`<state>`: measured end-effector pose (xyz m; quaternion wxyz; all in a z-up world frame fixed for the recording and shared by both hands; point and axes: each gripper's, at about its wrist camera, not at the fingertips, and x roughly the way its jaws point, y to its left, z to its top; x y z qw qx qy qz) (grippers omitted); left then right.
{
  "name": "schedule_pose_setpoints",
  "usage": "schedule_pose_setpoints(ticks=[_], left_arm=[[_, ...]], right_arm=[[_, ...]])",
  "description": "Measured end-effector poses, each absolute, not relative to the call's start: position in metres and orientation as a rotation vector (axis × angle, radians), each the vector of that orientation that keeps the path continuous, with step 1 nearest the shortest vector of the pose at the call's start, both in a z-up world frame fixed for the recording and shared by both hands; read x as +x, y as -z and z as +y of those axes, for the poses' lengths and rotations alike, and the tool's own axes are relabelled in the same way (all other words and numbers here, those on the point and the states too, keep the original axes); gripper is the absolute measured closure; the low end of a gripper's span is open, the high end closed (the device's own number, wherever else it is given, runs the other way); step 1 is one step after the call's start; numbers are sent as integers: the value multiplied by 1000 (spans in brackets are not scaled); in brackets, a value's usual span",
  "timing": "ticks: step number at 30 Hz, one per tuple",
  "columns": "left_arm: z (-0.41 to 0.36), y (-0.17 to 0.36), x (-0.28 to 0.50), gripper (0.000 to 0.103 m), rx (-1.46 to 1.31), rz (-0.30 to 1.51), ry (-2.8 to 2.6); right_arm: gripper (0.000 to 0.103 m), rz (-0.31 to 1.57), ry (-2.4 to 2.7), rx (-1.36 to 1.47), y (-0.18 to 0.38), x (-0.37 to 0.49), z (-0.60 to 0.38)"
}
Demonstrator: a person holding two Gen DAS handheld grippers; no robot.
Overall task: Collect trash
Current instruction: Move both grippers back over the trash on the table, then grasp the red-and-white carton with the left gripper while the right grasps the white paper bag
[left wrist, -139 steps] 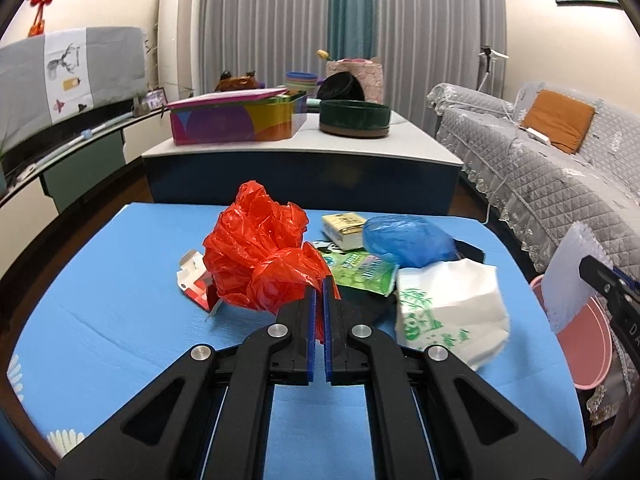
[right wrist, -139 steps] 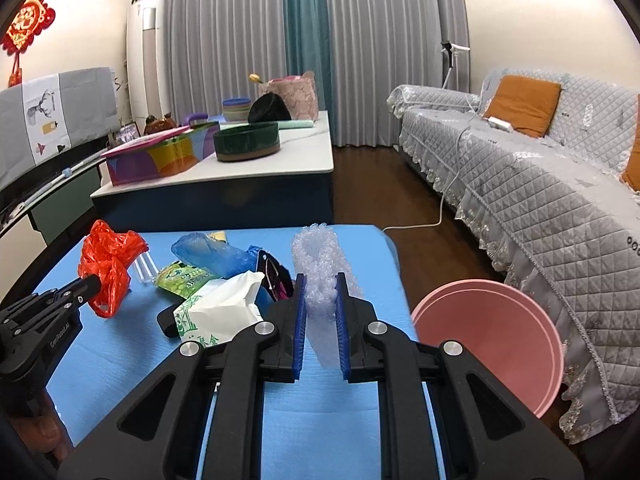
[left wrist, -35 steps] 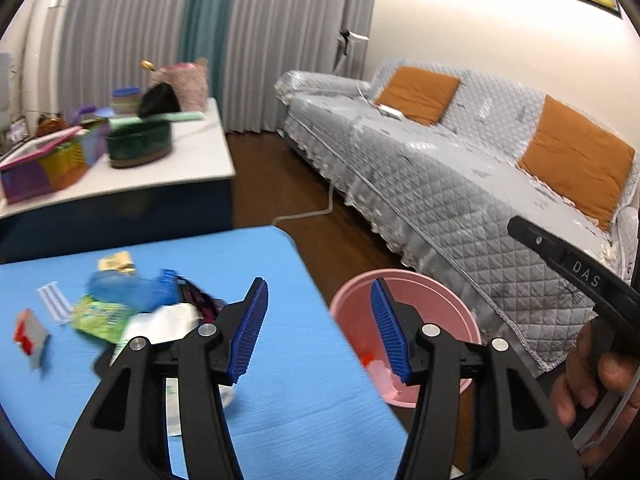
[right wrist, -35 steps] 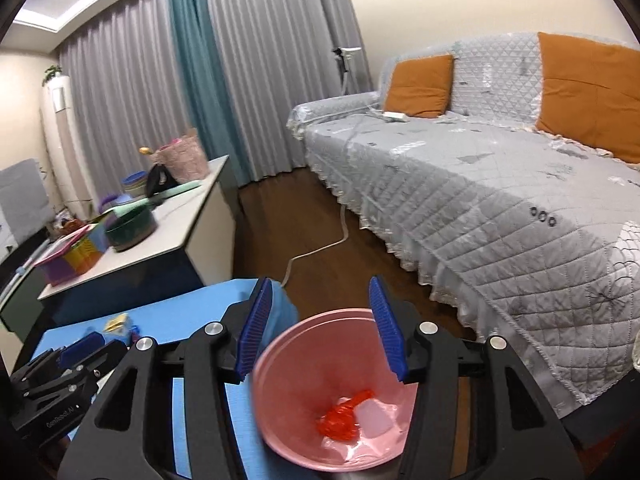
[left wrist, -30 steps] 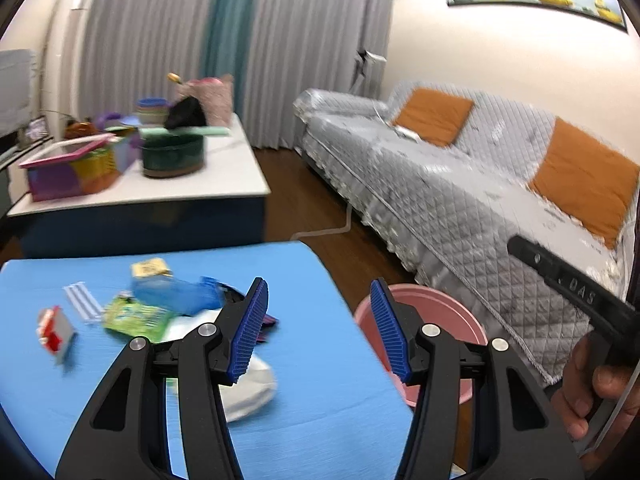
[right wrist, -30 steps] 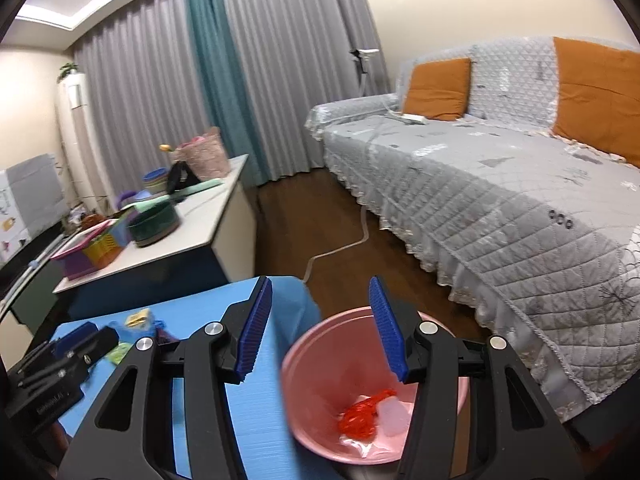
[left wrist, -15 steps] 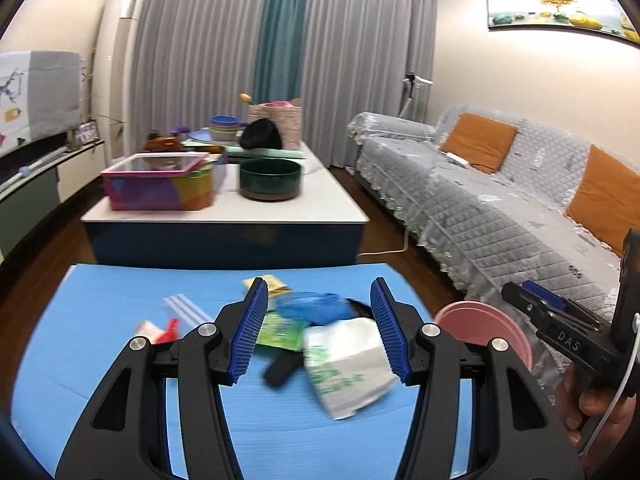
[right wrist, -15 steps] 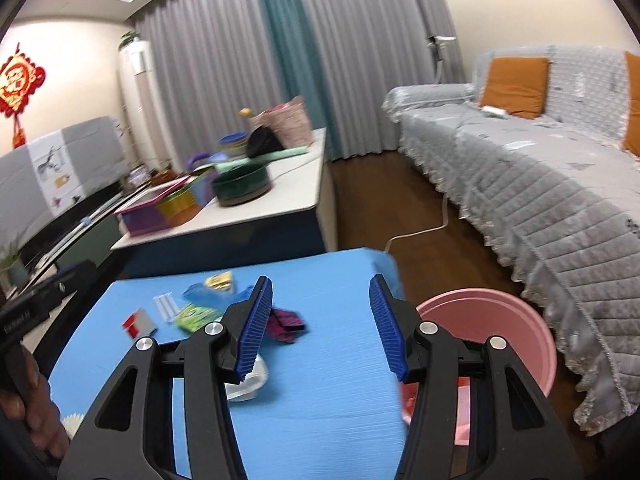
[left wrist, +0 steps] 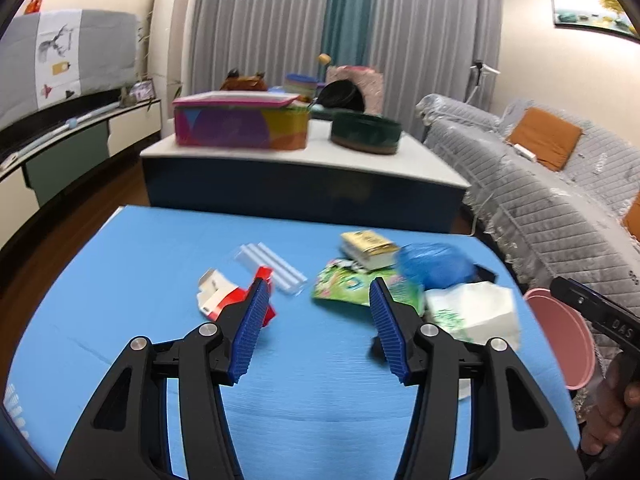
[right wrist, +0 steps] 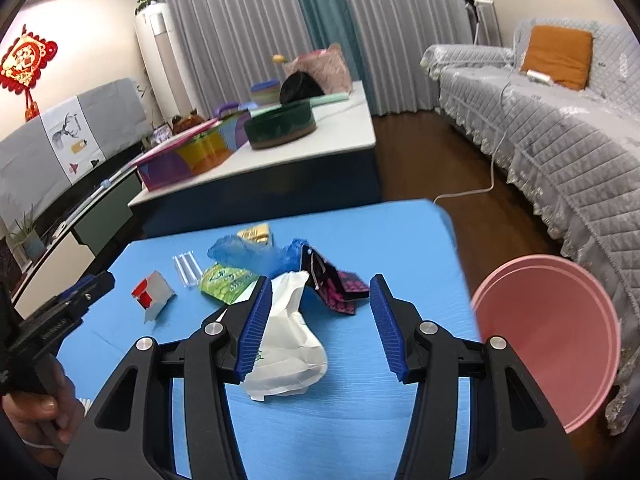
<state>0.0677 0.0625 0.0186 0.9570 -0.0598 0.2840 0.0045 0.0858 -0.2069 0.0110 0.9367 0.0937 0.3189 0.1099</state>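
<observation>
1. Over the desk [left wrist: 120, 280], both grippers are back from the pink bin [right wrist: 548, 332].
2. Left gripper [left wrist: 316, 328] and right gripper [right wrist: 316, 320] now gape apart, empty.
3. Remaining trash: white bag [right wrist: 288, 344], red carton [left wrist: 224, 300], blue bag [left wrist: 432, 264].

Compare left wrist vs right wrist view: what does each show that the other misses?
Left wrist only: the framed picture on the wall. Right wrist only: the red wall ornament in full, the white floor cable and the pink-and-black wrapper. Both: the blue table, white bag, green packet, red-and-white carton, pink bin, and both the left gripper and right gripper open.
</observation>
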Motion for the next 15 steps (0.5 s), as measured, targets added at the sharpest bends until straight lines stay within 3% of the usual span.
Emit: schedule_pose_setpoints(ticks=[15], left_arm=[[92, 26, 108, 57, -175, 690, -130]], right_arm=[[51, 762, -317, 222, 22, 120, -183]])
